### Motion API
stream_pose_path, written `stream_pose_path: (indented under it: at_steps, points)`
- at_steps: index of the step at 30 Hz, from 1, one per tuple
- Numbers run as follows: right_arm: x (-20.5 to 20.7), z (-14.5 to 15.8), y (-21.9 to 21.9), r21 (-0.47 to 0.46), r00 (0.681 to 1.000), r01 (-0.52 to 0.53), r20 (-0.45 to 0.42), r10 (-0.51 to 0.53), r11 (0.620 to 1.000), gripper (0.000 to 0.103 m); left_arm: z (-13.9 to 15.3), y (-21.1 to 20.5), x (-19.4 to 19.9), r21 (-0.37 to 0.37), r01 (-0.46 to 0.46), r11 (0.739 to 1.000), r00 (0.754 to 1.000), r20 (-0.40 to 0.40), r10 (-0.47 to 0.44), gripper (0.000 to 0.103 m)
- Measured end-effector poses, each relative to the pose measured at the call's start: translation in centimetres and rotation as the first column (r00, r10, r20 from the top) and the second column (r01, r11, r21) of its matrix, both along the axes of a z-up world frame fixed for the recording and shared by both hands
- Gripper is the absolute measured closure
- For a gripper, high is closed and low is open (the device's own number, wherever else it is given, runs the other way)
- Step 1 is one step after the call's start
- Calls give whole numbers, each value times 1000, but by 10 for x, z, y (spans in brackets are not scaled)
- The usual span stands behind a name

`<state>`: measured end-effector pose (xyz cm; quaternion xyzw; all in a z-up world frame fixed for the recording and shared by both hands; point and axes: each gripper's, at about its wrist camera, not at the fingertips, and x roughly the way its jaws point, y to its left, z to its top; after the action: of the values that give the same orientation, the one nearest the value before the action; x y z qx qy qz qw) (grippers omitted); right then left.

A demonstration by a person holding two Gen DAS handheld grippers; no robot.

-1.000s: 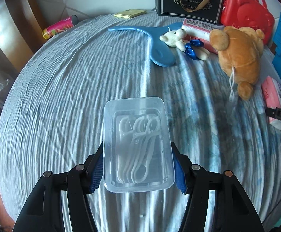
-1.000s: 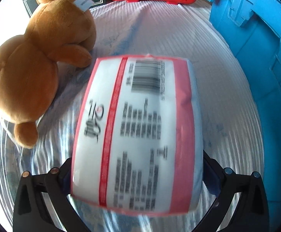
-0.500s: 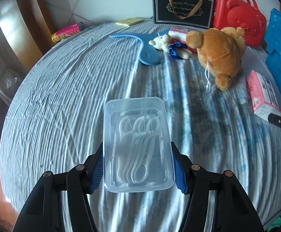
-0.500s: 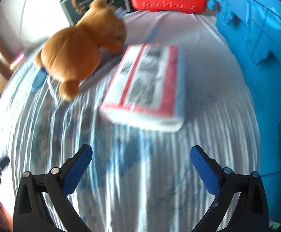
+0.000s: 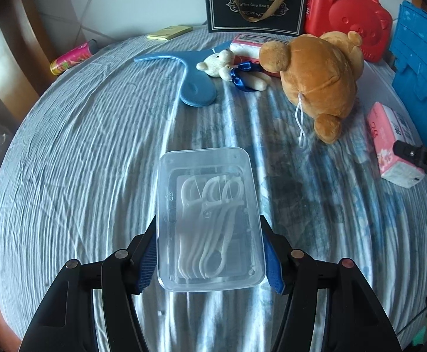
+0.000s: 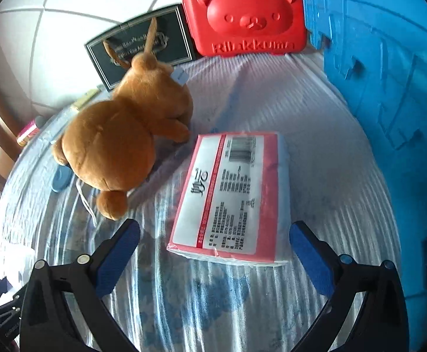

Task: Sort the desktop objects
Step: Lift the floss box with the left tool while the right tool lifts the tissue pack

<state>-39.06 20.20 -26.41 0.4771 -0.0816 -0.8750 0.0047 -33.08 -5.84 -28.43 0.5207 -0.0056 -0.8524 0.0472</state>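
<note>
clear floss box [image 5: 210, 220] clamped; tissue pack [image 6: 234, 193] free.

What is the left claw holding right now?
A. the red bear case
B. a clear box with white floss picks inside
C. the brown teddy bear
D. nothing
B: the left claw is shut on the clear box, with its blue pads pressed against both sides and white floss picks showing inside.

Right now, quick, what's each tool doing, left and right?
Left tool: closed on the clear box of floss picks.
Right tool: open, holding nothing; the tissue pack lies on the cloth just ahead of it.
</note>
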Motion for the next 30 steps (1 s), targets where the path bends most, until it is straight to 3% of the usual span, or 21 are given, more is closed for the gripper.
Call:
stream_pose_path:
  at_steps: [2,3,5,7,16,17,23,27,30]
  points:
    - [-8,-9,-11,112,999,33,33,-37,993,0,-4,0,-7,4,13,1000,1000,5,-13,43]
    - [-15,-17,-13,124,997,32,59,-40,992,0,-5,0,-9,4,21,1000,1000,9,-21,43]
    - [-28,-39,-11,103,988,60,137,-74,993,0,-9,1,-12,6,34,999,999,18,-34,43]
    - [-31,-46,-11,130,989,88,111,-103,988,0,-12,0,-15,16,41,999,999,26,-41,43]
    - [-43,-67,4,133,981,66,174,-89,989,0,-17,-10,-33,59,26,998,999,44,-28,43]
    - [-43,-68,7,137,980,62,178,-86,989,11,-14,-10,-34,60,30,998,999,37,-32,43]
    - [-20,-58,33,89,989,135,55,-140,987,13,-2,-6,-49,64,56,996,998,3,-56,43]
    - [-23,-55,46,79,987,157,18,-159,984,13,0,1,-57,59,79,995,997,-4,-79,43]
    - [-22,-39,40,101,992,121,-33,-118,988,13,2,7,-60,56,94,994,996,-9,-93,43]
